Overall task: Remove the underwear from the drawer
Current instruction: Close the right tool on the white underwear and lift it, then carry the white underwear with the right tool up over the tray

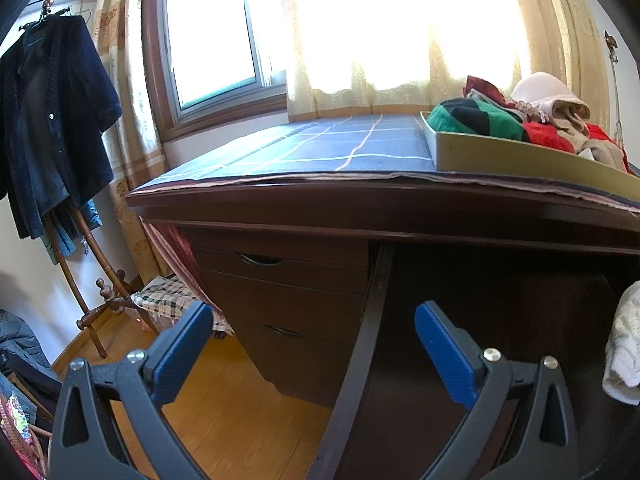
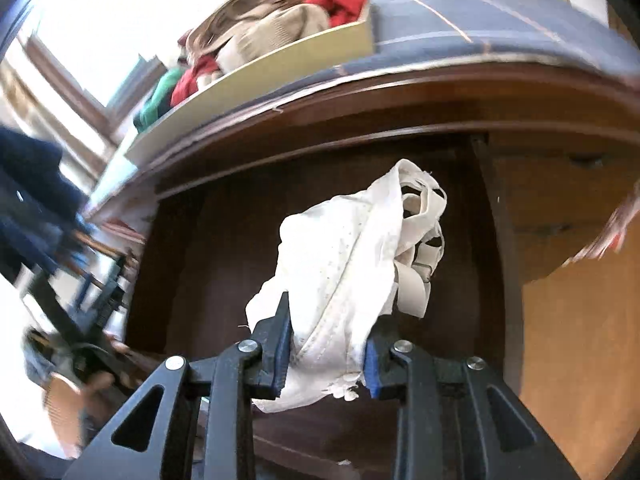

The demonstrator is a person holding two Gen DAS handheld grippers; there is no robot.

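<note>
Beyond the jaws of both grippers the dark wooden desk (image 2: 400, 96) is seen, its blue checked cloth (image 1: 320, 148) bearing a tray of clothes (image 2: 280, 68) above and ahead of the pads. The white underwear (image 2: 352, 264) is clamped between the pads of the right gripper (image 2: 326, 360), its long axis running up and forward out of the jaws, with loose straps hanging beyond the tips in front of the dark opening under the desktop. The left gripper (image 1: 314, 352) is held with jaws wide apart and nothing between them, so the right hand is judged far the nearer, and carrying the garment clear is judged to fall to it alone.
</note>
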